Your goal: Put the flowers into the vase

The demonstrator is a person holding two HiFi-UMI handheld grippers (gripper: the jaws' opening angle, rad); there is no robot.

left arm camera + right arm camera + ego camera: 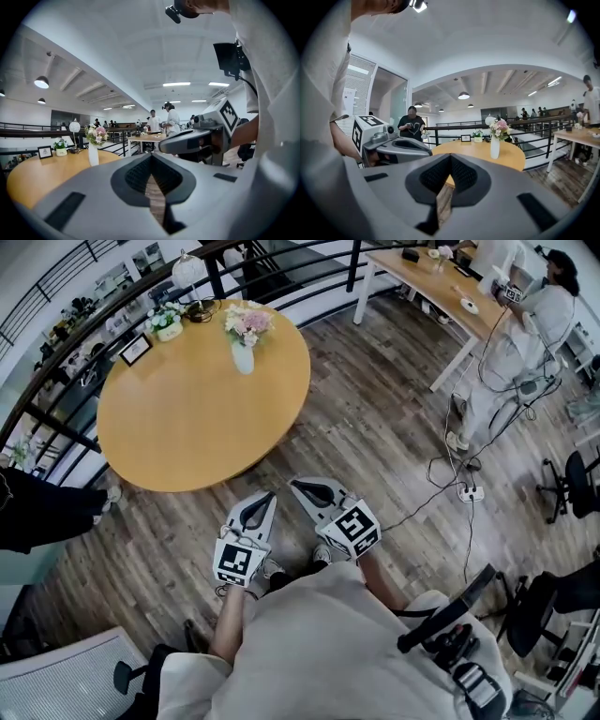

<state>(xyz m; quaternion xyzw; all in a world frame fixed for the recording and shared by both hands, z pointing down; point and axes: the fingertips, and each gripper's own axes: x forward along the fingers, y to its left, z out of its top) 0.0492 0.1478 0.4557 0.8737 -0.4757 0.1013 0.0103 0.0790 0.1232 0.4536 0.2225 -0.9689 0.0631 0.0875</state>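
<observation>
Greenery (167,315) fills a small white pot (170,332) at the round wooden table's (187,427) far edge; rightward, pink and white flowers (247,322) stand in the white vase (243,358). Off the near edge, my left gripper (270,495) and right gripper (295,486) are pressed together, empty.

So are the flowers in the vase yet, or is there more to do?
Looks done: the pink and white flowers stand in the white vase on the round table. In hand: nothing. The left gripper and right gripper are both shut and empty, over the floor short of the table. Left: no loose stems lie on the table.
</observation>
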